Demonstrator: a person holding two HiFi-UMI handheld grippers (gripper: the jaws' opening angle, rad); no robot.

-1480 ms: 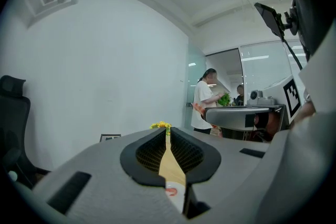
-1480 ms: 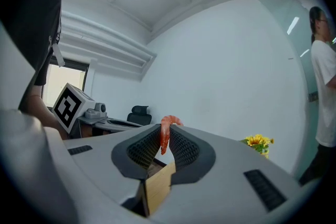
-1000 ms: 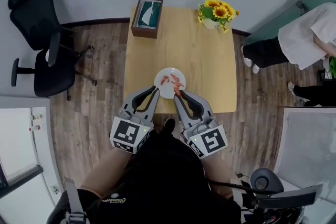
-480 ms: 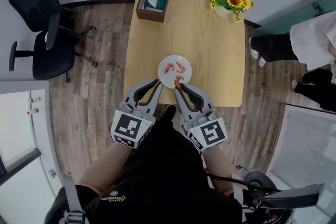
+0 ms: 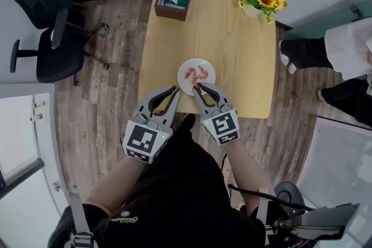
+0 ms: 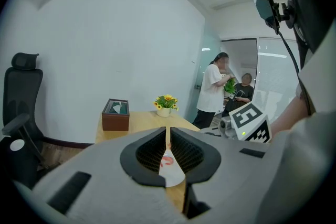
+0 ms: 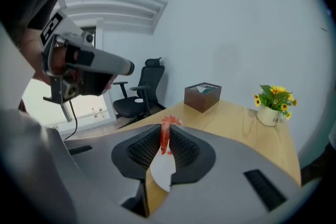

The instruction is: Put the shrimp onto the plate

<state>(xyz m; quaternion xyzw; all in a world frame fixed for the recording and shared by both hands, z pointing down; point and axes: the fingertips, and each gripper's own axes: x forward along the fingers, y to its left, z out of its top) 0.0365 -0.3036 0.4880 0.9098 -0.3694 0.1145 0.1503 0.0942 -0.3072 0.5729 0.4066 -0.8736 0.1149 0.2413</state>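
I am pinching a shrimp (image 7: 167,128) between the jaws of my right gripper (image 5: 196,88), just below the centre of the head view. It is hanging over the near rim of the white plate (image 5: 197,62), where other shrimp (image 5: 189,74) are lying. My left gripper (image 5: 173,92), just left of it, is pressing its jaws together on nothing, tips over the wooden table (image 5: 232,38).

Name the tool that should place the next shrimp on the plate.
Right. The right tool is shut on a shrimp, with its tip over the near edge of the plate. The left tool is shut and holds nothing.
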